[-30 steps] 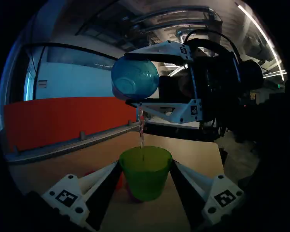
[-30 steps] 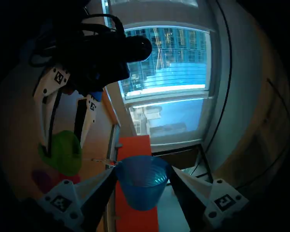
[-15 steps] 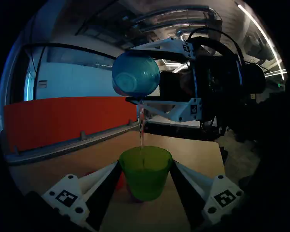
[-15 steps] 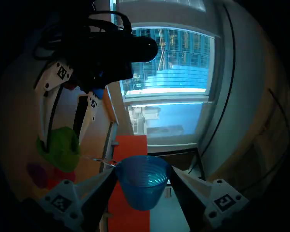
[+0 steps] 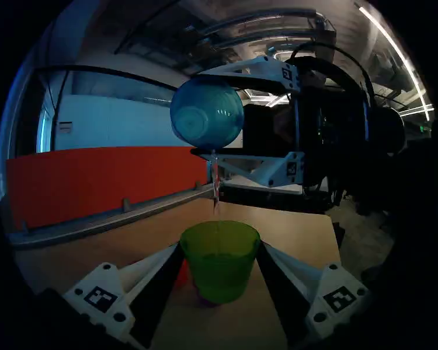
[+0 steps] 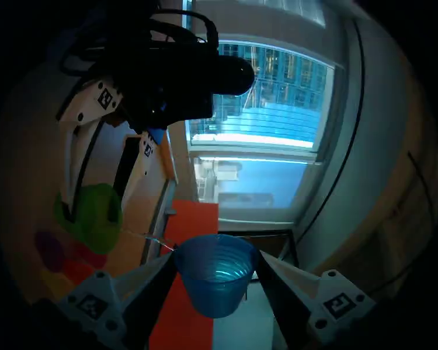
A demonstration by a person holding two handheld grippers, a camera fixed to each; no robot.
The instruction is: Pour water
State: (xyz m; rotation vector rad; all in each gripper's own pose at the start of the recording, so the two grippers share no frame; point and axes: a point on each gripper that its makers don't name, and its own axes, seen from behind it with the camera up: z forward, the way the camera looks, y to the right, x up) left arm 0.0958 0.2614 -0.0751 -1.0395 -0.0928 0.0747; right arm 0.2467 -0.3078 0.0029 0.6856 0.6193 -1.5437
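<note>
Wooden table (image 5: 295, 224) underneath, left gripper (image 5: 219, 252) clamped on green cup (image 5: 220, 274), right gripper (image 6: 216, 258) squeezing tipped blue cup (image 6: 215, 283), thin water stream (image 5: 215, 188) dropping into the green one

The left gripper (image 5: 219, 249) sits low and level, both fingers pressed against a green cup (image 5: 220, 269). The right gripper (image 6: 215, 258) hangs above it, rolled onto its side, clamping a tipped blue cup (image 6: 214, 287).
</note>
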